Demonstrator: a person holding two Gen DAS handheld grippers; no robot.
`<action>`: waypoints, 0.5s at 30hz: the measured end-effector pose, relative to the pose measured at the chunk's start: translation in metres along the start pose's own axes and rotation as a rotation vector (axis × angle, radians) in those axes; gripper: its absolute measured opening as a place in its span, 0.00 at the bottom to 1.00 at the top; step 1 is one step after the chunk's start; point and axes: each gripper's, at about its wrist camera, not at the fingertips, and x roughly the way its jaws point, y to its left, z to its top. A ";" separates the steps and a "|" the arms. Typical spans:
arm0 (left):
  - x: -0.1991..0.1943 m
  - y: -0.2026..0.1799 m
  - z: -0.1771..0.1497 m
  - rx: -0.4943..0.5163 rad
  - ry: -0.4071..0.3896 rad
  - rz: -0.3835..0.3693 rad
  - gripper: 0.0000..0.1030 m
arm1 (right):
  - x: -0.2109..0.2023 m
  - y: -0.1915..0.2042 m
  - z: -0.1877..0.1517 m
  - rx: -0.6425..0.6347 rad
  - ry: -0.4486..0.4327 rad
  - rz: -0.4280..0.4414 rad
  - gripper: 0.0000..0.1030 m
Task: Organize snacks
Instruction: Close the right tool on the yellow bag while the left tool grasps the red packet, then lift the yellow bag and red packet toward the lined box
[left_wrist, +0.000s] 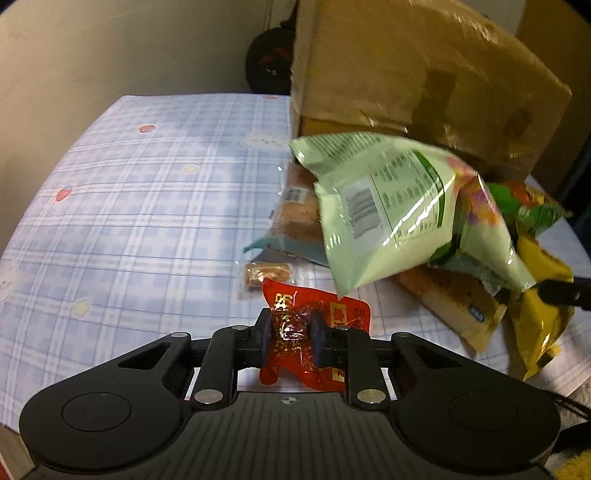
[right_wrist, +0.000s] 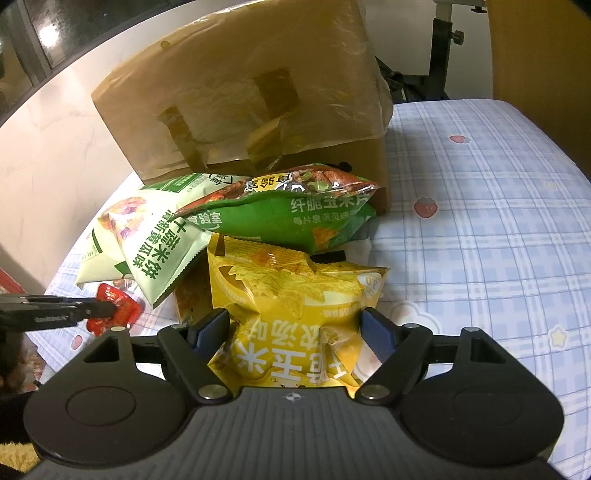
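My left gripper (left_wrist: 291, 334) is shut on a small red snack packet (left_wrist: 325, 314) and holds it just above the table; it also shows in the right wrist view (right_wrist: 122, 308). My right gripper (right_wrist: 295, 330) is shut on a yellow corn chip bag (right_wrist: 291, 291), pinching its sides; this bag shows in the left wrist view (left_wrist: 539, 321). A pale green rice cracker bag (left_wrist: 388, 218) leans on the pile, also in the right wrist view (right_wrist: 155, 240). A dark green chip bag (right_wrist: 291, 214) lies on top of the yellow one.
A large cardboard box (right_wrist: 240, 96) wrapped in plastic stands behind the pile. A clear bread packet (left_wrist: 295, 214) and a small brown bar (left_wrist: 264, 275) lie beside the pale green bag. The table has a blue plaid cloth (left_wrist: 129, 221).
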 end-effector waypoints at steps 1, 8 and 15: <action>-0.003 0.000 -0.001 -0.008 -0.006 0.004 0.22 | -0.001 0.000 0.000 0.000 0.002 0.001 0.76; -0.028 0.008 0.001 -0.073 -0.053 0.005 0.22 | -0.012 0.000 0.001 0.003 -0.021 0.028 0.70; -0.041 0.011 -0.004 -0.106 -0.072 0.012 0.22 | -0.021 -0.006 -0.005 0.013 -0.027 0.042 0.67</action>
